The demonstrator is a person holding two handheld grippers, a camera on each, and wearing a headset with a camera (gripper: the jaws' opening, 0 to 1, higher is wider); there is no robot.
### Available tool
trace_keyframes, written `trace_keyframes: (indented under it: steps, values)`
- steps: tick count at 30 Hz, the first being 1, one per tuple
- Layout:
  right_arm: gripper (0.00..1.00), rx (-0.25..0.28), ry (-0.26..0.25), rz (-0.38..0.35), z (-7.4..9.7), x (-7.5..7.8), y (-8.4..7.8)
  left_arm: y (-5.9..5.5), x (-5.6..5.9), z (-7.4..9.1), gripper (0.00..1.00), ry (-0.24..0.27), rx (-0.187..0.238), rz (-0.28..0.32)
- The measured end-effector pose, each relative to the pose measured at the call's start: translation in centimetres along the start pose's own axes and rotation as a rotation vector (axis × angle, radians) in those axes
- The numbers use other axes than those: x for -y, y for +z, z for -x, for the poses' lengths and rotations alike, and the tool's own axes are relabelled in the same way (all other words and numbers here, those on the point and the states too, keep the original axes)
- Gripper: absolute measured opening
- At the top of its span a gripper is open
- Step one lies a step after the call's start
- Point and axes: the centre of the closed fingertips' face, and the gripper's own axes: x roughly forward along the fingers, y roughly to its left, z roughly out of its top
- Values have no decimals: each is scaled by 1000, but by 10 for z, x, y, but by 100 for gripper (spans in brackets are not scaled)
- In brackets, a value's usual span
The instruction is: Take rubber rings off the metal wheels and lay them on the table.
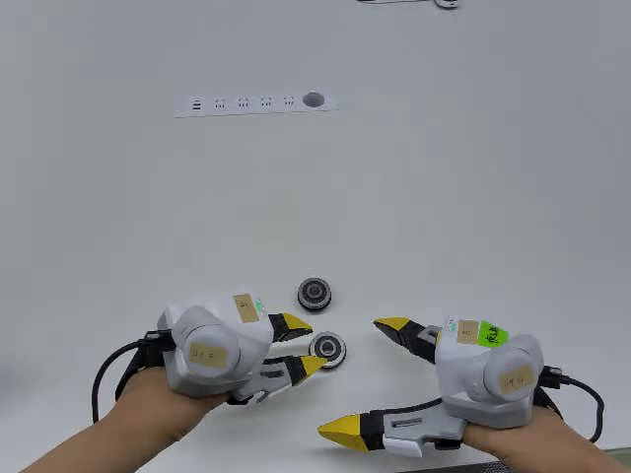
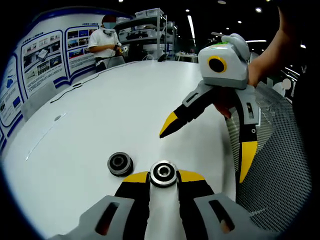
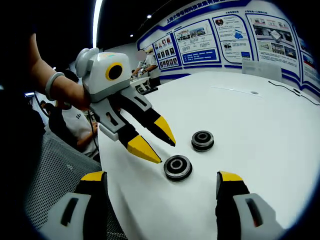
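Two small metal wheels with black rubber rings lie on the white table. The nearer wheel sits right at the yellow tips of my left gripper, whose jaws stand a wheel's width apart on either side of it. I cannot tell whether they touch it. The farther wheel lies free just beyond. My right gripper is wide open, facing the near wheel from the right with nothing between its jaws.
A white power strip lies far back on the table, and a metal tool lies at the top edge. The table's near edge runs just under both hands. A mesh chair and people stand beyond the table.
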Motion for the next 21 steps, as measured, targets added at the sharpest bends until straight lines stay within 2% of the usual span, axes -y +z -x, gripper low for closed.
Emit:
trace_keyframes:
  steps: [21]
  values:
    - [89,9,4,-23,-3,1,0,-4,2,-18,19,-26,-69,-89]
